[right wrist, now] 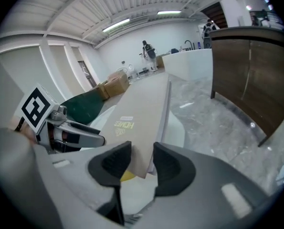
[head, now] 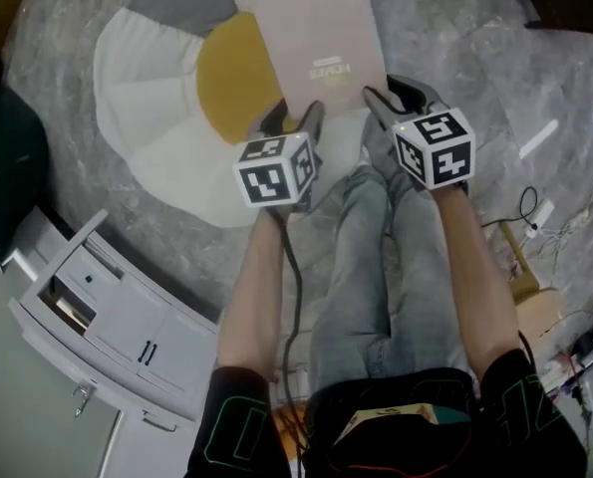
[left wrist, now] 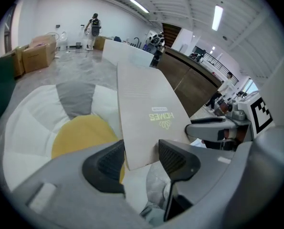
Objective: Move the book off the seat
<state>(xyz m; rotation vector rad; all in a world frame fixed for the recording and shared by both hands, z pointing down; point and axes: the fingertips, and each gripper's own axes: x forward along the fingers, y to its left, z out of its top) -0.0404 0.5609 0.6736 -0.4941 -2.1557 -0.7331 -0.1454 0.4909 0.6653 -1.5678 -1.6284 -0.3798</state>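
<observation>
A large, thin beige book (head: 316,38) lies tilted over a round floor seat (head: 156,118) with white, grey and yellow panels. My left gripper (head: 294,118) is at the book's near left corner. In the left gripper view, that corner of the book (left wrist: 146,113) sits between the jaws of the left gripper (left wrist: 139,159), and a gap shows at the right pad. My right gripper (head: 396,93) is at the near right corner. In the right gripper view, the right gripper (right wrist: 142,159) is shut on the book (right wrist: 137,118), seen almost edge-on.
A grey cabinet with drawers (head: 107,317) stands at lower left, beside a dark green object (head: 7,167). Cables and a power strip (head: 535,217) lie on the marbled floor at right. The person's jeans-clad legs (head: 376,267) are under the grippers. A wooden counter (right wrist: 247,66) stands far right.
</observation>
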